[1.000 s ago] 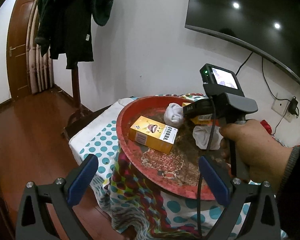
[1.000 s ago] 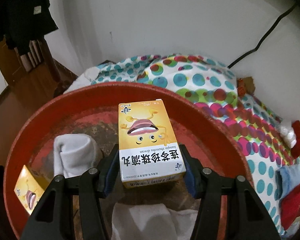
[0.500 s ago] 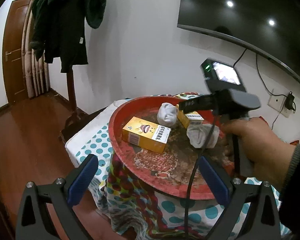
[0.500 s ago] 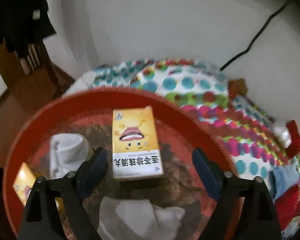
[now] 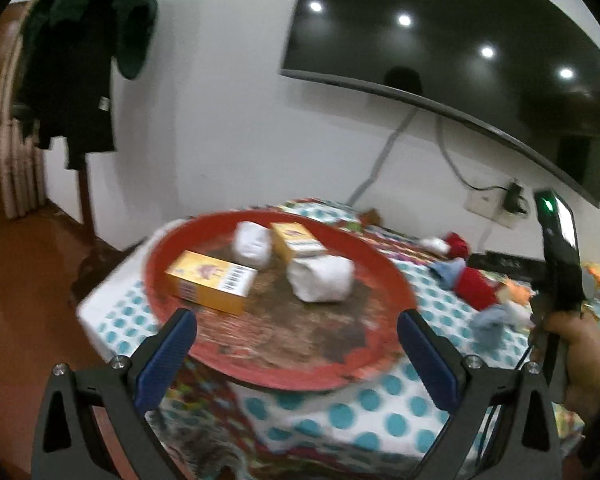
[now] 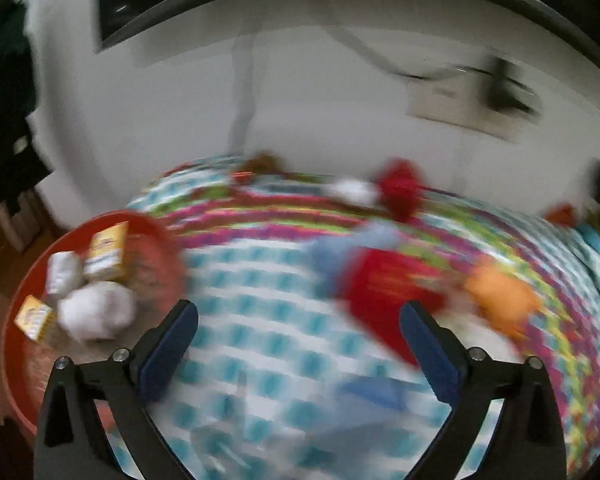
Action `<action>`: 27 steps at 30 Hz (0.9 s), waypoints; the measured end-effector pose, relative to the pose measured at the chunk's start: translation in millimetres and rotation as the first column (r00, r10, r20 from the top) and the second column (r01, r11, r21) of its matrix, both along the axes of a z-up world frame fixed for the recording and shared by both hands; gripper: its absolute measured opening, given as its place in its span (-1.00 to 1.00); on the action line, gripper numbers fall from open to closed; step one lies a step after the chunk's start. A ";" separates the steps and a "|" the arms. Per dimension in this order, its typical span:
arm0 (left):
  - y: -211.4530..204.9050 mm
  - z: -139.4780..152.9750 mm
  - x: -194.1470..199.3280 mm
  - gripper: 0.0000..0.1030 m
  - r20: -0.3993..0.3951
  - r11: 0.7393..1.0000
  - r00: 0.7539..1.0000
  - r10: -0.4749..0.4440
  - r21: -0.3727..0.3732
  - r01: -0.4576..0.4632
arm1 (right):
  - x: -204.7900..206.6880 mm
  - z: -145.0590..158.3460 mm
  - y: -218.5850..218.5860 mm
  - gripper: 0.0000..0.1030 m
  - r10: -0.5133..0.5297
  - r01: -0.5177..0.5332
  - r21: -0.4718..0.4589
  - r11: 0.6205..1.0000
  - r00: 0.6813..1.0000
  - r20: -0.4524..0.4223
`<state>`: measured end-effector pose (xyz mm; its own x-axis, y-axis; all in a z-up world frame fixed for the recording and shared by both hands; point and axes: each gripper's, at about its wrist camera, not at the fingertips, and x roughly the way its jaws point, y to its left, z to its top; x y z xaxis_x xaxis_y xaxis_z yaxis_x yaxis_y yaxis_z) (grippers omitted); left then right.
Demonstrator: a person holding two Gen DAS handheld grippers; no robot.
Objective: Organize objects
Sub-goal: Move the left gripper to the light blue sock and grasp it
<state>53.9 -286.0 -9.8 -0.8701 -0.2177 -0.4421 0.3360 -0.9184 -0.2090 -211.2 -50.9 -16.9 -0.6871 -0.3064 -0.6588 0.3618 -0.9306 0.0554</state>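
Both the left hand-held gripper [image 5: 296, 338] and the right hand-held gripper [image 6: 298, 330] are wide open and hold nothing. On the round red tray [image 5: 260, 376] lie two yellow boxes [image 5: 212, 286] and two white rolled socks [image 5: 320, 280]. Past the tray, red and blue cloths [image 5: 466, 282] lie on the dotted counter [image 5: 340, 420].

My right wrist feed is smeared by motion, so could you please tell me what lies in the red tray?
Observer: Two yellow boxes and two white sock bundles lie in the red tray.
Operator: Thank you. Is the left gripper holding anything?
Observer: No, the left gripper is open and empty, hanging before the tray's near rim.
Operator: And where is my right gripper?
Observer: The right hand holds the right gripper to the right of the tray, over the dotted cloth.
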 end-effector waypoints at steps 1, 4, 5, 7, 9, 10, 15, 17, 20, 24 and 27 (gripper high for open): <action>4.5 0.8 -0.7 0.99 -0.009 0.999 1.000 -0.026 0.020 0.026 | -2.3 -2.2 25.4 0.98 -0.041 0.041 -0.006 0.999 0.999 -0.004; 25.1 1.6 -4.9 0.99 -0.030 0.994 0.994 -0.104 0.015 0.104 | -10.5 -9.1 99.4 0.99 -0.166 0.166 -0.021 0.986 0.986 -0.007; 34.5 0.5 -7.4 0.99 -0.028 0.992 0.992 -0.124 -0.007 0.124 | -12.8 -11.8 119.5 0.99 -0.206 0.206 -0.026 0.978 0.978 -0.004; 58.2 -5.7 -20.2 0.99 0.015 0.982 0.983 -0.184 -0.034 0.185 | -16.9 -19.8 154.8 1.00 -0.279 0.279 -0.031 0.960 0.960 0.003; 80.0 -11.7 -33.8 0.99 0.062 0.968 0.967 -0.247 -0.031 0.249 | -20.1 -27.6 180.0 1.00 -0.326 0.326 -0.028 0.945 0.945 0.013; 96.0 -14.0 -42.2 0.99 0.081 0.959 0.957 -0.278 -0.037 0.282 | -21.8 -32.9 193.6 1.00 -0.351 0.352 -0.029 0.936 0.936 0.020; 165.3 -21.6 -94.5 0.99 0.153 0.918 0.912 -0.380 -0.058 0.393 | -24.7 -50.3 236.3 1.00 -0.401 0.410 -0.133 0.902 0.912 0.091; 182.8 -24.7 -115.6 0.99 0.183 0.907 0.897 -0.402 -0.054 0.417 | -25.5 -54.0 245.0 1.00 -0.394 0.409 -0.187 0.893 0.912 0.116; 207.8 -26.3 -150.0 0.99 0.220 0.893 0.877 -0.428 -0.049 0.448 | -31.3 -62.4 251.4 1.00 -0.387 0.420 -0.225 0.879 0.905 0.176; 227.8 -37.6 -195.6 0.99 0.295 0.896 0.864 -0.408 -0.051 0.440 | -32.0 -68.3 260.5 1.00 -0.405 0.451 -0.263 0.853 0.890 0.210; 239.5 -49.3 -221.9 0.99 0.372 0.894 0.844 -0.386 -0.073 0.442 | -32.5 -69.0 260.7 1.00 -0.404 0.451 -0.263 0.853 0.889 0.214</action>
